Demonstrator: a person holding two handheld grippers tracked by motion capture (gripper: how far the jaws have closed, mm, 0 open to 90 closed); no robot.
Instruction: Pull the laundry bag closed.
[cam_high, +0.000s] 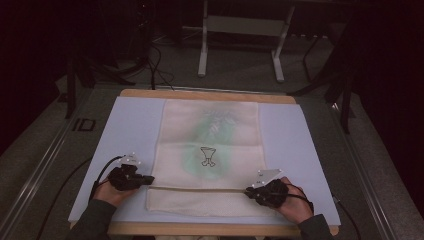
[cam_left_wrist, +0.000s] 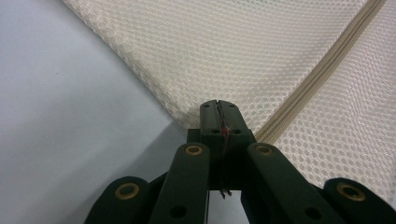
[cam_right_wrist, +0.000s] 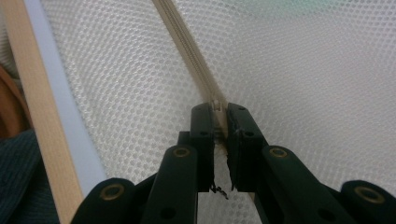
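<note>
A cream mesh zip bag (cam_high: 210, 130) lies flat on a pale blue mat (cam_high: 130, 130); something green with a black drawing (cam_high: 208, 156) shows through it. Its zipper (cam_high: 200, 188) runs across the bag near the front. My left gripper (cam_high: 150, 179) is at the zipper's left end. In the left gripper view this gripper (cam_left_wrist: 218, 109) is shut, its tips pinching the bag's edge (cam_left_wrist: 187, 119) beside the zipper (cam_left_wrist: 317, 70). My right gripper (cam_high: 248, 191) is at the right end. Seen from its own camera, the right gripper (cam_right_wrist: 219, 112) is shut on the zipper pull (cam_right_wrist: 217, 103).
The mat lies on a wooden table (cam_high: 200, 94) whose front edge (cam_right_wrist: 37, 116) runs just behind my right gripper. Beyond the table are a floor with cables (cam_high: 155, 70) and a white metal stand (cam_high: 240, 30). Bare mat lies on both sides of the bag.
</note>
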